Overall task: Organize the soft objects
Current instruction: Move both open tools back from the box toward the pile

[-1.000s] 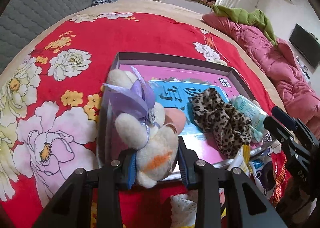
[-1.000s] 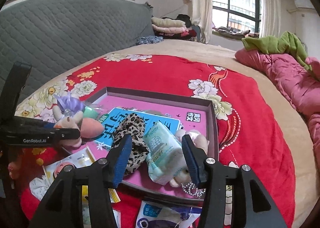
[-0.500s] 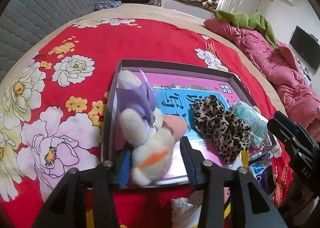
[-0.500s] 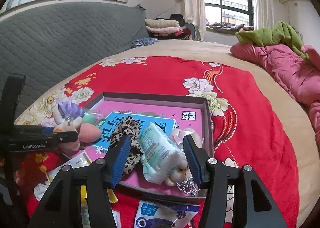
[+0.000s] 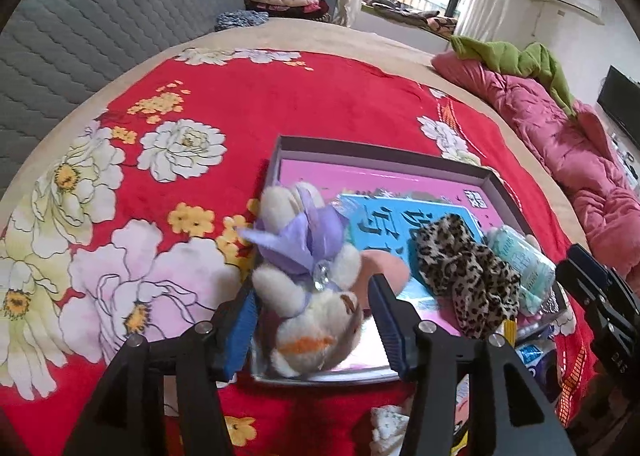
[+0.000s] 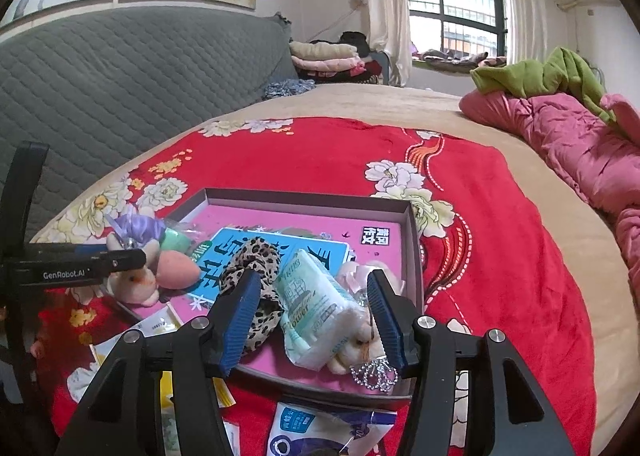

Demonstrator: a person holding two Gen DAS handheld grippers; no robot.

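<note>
A white plush bunny with a purple bow lies in the near left corner of the grey-rimmed pink tray. My left gripper straddles it. Its jaws are opening and the pads stand just off the fur. A peach sponge, a leopard scrunchie and a mint tissue pack also lie in the tray. My right gripper is open around the tissue pack without touching it. A small plush with a tiara lies under the right pad.
The tray sits on a red floral blanket. Loose packets lie in front of its near rim. A pink quilt is heaped at the right. A grey padded headboard runs along the left.
The left jaws have spread away from the bunny, which has sunk a little onto the tray's corner. The right gripper and the tissue pack have hardly moved.
</note>
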